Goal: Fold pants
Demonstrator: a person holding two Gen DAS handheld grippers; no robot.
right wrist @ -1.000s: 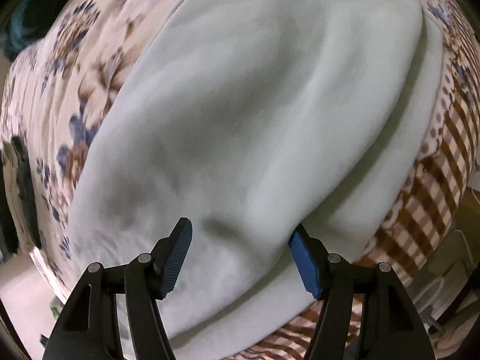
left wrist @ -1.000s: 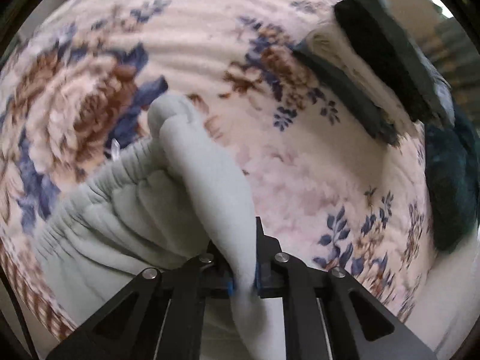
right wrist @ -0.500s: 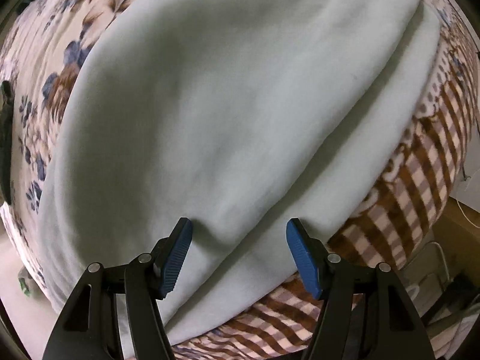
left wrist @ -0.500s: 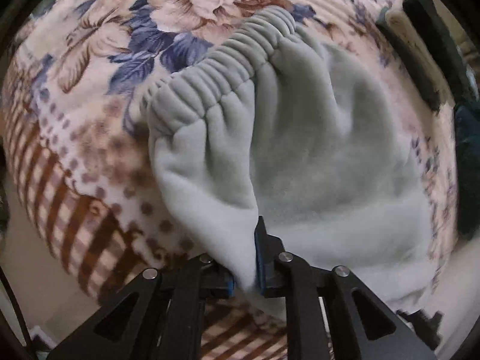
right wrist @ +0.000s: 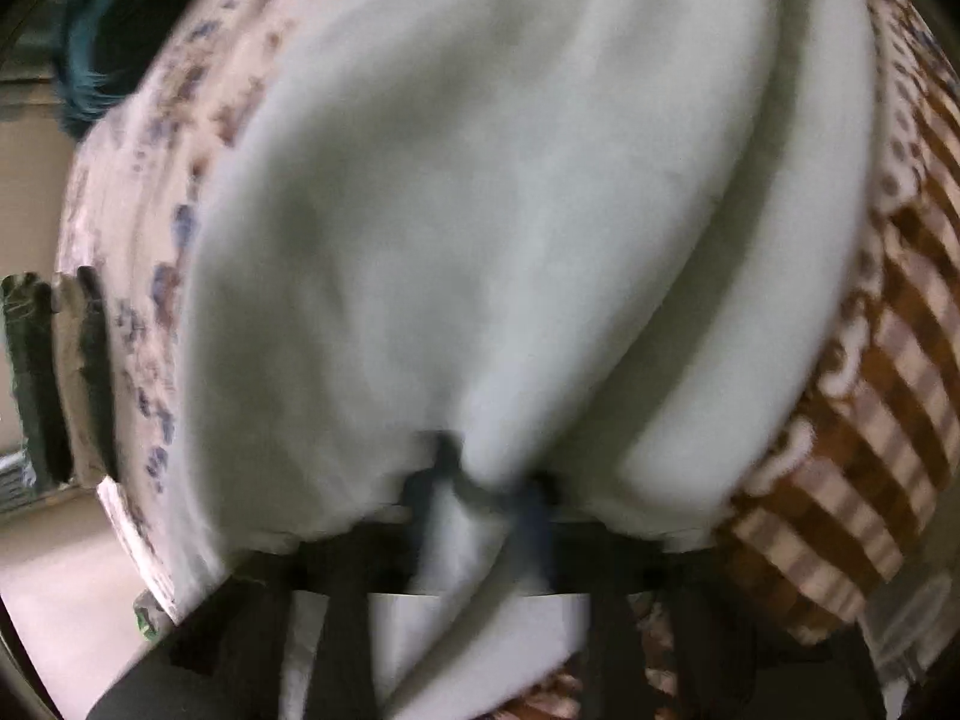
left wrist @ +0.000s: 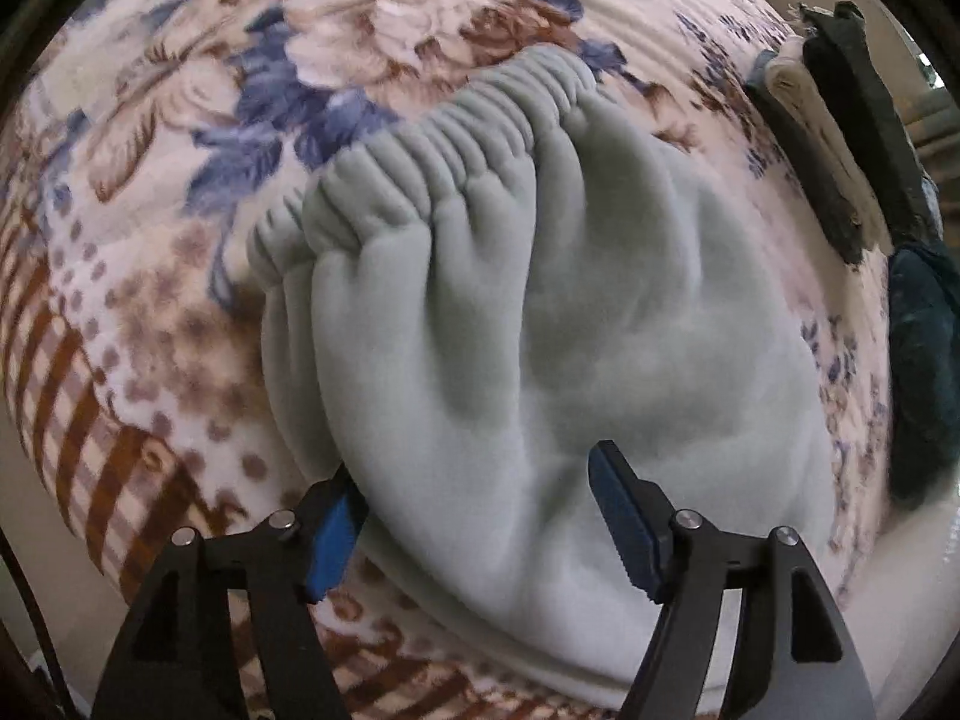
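Note:
Pale grey-green fleece pants lie folded on a floral blanket, with the gathered elastic waistband at the far end. My left gripper is open and straddles the near edge of the pants without holding them. In the blurred right wrist view the pants fill the frame. My right gripper is shut on a pinched fold of the pants at their near edge.
A stack of folded dark and cream clothes lies at the far right of the blanket, with a dark teal garment beside it. The blanket's brown checked border hangs over the near edge.
My left gripper opened and let go of the pants. My right gripper went from open to shut on a fold of the pants and is moving, as the blur shows.

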